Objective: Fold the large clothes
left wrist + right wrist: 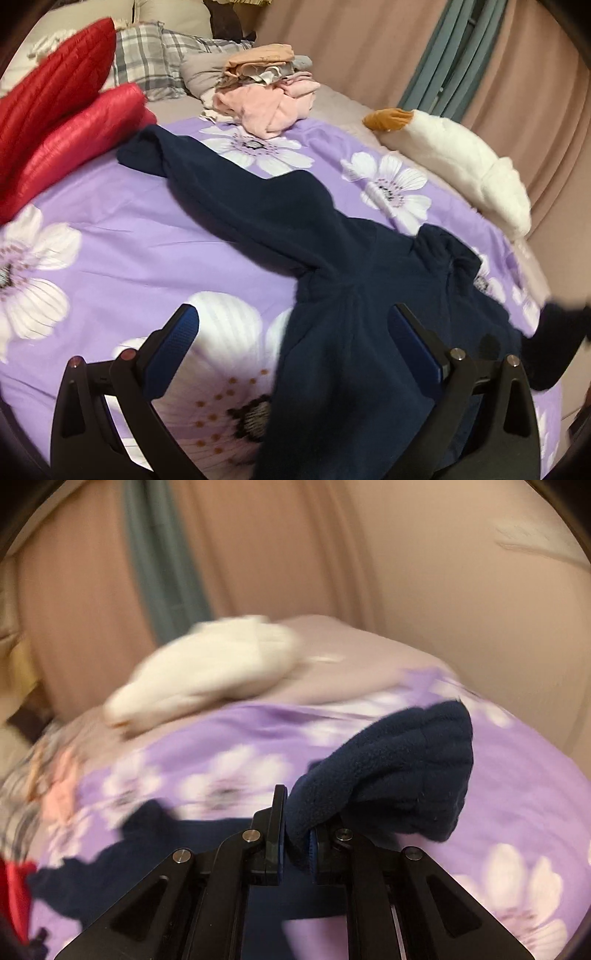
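A navy fleece top (pixel 332 295) lies spread on the purple flowered bedcover (pixel 129 258), one sleeve stretched toward the far left. My left gripper (pixel 295 328) is open above the garment's body, its blue-padded fingers (pixel 177 343) wide apart and holding nothing. My right gripper (pixel 295 834) is shut on a bunched sleeve end of the navy fleece (pixel 399 771), lifted above the bedcover (pixel 517 794). That view is blurred by motion. The rest of the fleece (pixel 110 878) shows at lower left.
Two red quilted pieces (pixel 62 136) lie at the left. A pile of pink and beige clothes (pixel 269 92) and plaid pillows (pixel 147 59) sit at the far end. A white plush toy (pixel 454 158) lies on the right edge, by the curtain (pixel 517 74).
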`<control>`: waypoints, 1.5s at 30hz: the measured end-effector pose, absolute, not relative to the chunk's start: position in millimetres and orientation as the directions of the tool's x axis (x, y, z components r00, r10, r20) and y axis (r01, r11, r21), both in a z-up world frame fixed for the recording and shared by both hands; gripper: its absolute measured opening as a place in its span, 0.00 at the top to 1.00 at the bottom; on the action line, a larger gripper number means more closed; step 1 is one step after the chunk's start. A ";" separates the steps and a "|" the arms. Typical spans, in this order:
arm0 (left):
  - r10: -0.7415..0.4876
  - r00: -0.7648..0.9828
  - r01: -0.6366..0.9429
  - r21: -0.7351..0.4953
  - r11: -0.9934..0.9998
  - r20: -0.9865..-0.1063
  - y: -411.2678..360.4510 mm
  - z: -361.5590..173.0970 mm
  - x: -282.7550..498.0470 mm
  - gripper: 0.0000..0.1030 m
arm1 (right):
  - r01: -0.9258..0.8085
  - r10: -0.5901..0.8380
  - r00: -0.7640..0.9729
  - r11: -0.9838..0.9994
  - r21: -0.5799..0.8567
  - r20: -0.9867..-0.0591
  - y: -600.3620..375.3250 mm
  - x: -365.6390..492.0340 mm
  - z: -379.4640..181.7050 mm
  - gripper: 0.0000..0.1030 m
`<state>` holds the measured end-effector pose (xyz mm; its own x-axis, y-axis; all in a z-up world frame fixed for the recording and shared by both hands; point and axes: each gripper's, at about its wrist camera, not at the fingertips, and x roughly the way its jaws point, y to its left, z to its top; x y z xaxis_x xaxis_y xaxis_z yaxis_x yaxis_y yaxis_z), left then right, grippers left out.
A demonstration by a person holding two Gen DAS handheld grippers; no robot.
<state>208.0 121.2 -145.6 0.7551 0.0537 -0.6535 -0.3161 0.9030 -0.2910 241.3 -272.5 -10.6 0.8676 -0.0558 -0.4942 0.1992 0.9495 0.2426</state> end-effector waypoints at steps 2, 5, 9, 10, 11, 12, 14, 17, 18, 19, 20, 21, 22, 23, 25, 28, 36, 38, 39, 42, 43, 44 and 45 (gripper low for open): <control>0.063 0.776 -0.318 -0.304 0.898 -0.627 128.5 -141.8 197.5 0.00 | 0.118 0.024 0.871 0.959 0.256 -0.491 -239.7 253.5 -12.4 0.89; 0.056 0.770 -0.349 -0.346 0.871 -0.636 142.7 -143.1 192.0 0.00 | -0.033 0.157 0.842 0.970 0.240 -0.517 -145.5 273.9 -26.4 0.89; 0.097 0.753 -0.376 -0.305 0.875 -0.651 146.1 -148.3 196.8 0.00 | -0.154 0.267 0.726 0.961 0.229 -0.634 -55.2 298.2 -74.0 0.89; 0.099 0.746 -0.383 -0.304 0.872 -0.658 148.4 -150.1 199.0 0.00 | -0.167 0.283 0.697 0.958 0.235 -0.658 -46.9 300.6 -82.9 0.89; 0.094 0.725 -0.404 -0.310 0.861 -0.682 153.6 -153.3 203.3 0.00 | -0.197 0.308 0.651 0.951 0.238 -0.694 -33.8 301.4 -92.0 0.85; 0.078 0.709 -0.419 -0.330 0.846 -0.701 158.4 -155.6 205.4 0.00 | -0.227 0.321 0.602 0.947 0.229 -0.731 -23.2 303.6 -99.0 0.83; -0.015 0.714 -0.401 -0.426 0.811 -0.700 168.7 -158.5 204.0 0.01 | -0.244 0.303 0.607 0.951 0.191 -0.734 -23.3 289.9 -99.0 0.67; -0.094 0.738 -0.366 -0.514 0.776 -0.668 174.3 -155.8 200.2 0.00 | -0.255 0.279 0.678 0.957 0.138 -0.680 -43.9 273.9 -73.6 0.35; -0.096 0.752 -0.357 -0.525 0.772 -0.652 173.6 -154.9 199.4 0.00 | -0.251 0.273 0.699 0.959 0.131 -0.660 -53.8 268.5 -64.7 0.28; -0.088 0.754 -0.359 -0.521 0.775 -0.651 171.9 -155.0 200.1 0.00 | -0.234 0.260 0.728 0.964 0.127 -0.635 -68.9 262.9 -53.8 0.18; -0.077 0.739 -0.374 -0.503 0.780 -0.669 169.7 -156.5 204.1 0.00 | -0.215 0.244 0.748 0.969 0.123 -0.618 -77.1 261.1 -47.6 0.16; -0.079 0.729 -0.378 -0.496 0.782 -0.680 167.6 -158.3 207.5 0.00 | -0.177 0.207 0.769 0.978 0.110 -0.605 -93.8 256.3 -43.4 0.16; -0.095 0.725 -0.370 -0.502 0.782 -0.682 165.1 -160.4 210.3 0.00 | -0.145 0.175 0.778 0.985 0.098 -0.603 -106.2 252.9 -42.3 0.16; -0.132 0.721 -0.351 -0.522 0.777 -0.680 161.3 -163.5 214.7 0.01 | -0.113 0.142 0.783 0.990 0.085 -0.606 -117.2 251.8 -42.7 0.16; -0.194 0.721 -0.321 -0.568 0.757 -0.665 157.6 -165.9 219.4 0.01 | -0.014 0.038 0.784 0.999 0.044 -0.620 -145.8 253.4 -52.9 0.16; -0.267 0.763 -0.250 -0.650 0.718 -0.589 151.2 -163.2 221.9 0.20 | 0.086 -0.071 0.724 0.996 -0.012 -0.687 -188.1 255.0 -82.3 0.40; -0.072 0.747 -0.280 -0.410 0.868 -0.661 110.1 -152.3 252.9 0.81 | 0.241 -0.148 0.655 0.970 0.019 -0.741 -271.6 249.0 -106.0 0.88; -0.061 0.757 -0.242 -0.366 0.899 -0.651 95.1 -147.8 269.1 0.81 | 0.242 -0.133 0.674 0.969 0.047 -0.727 -272.4 252.2 -100.6 0.89; -0.049 0.767 -0.223 -0.337 0.915 -0.639 86.5 -145.4 276.7 0.81 | 0.238 -0.113 0.684 0.969 0.074 -0.720 -271.1 256.6 -98.4 0.89; -0.026 0.764 -0.197 -0.272 0.942 -0.645 68.8 -154.6 300.5 0.75 | 0.177 -0.005 0.695 0.970 0.165 -0.719 -259.2 271.1 -101.1 0.88; 0.000 0.744 -0.217 -0.242 0.945 -0.668 68.0 -164.3 312.5 0.75 | 0.146 0.032 0.692 0.972 0.184 -0.721 -250.1 279.6 -109.0 0.88; 0.054 0.710 -0.253 -0.183 0.950 -0.702 67.6 -178.5 322.4 0.75 | 0.144 0.032 0.681 0.974 0.177 -0.732 -244.6 285.8 -117.8 0.88; 0.131 0.673 -0.282 -0.089 0.955 -0.728 68.4 -195.2 329.6 0.79 | 0.172 0.001 0.642 0.974 0.146 -0.767 -239.9 294.8 -135.3 0.88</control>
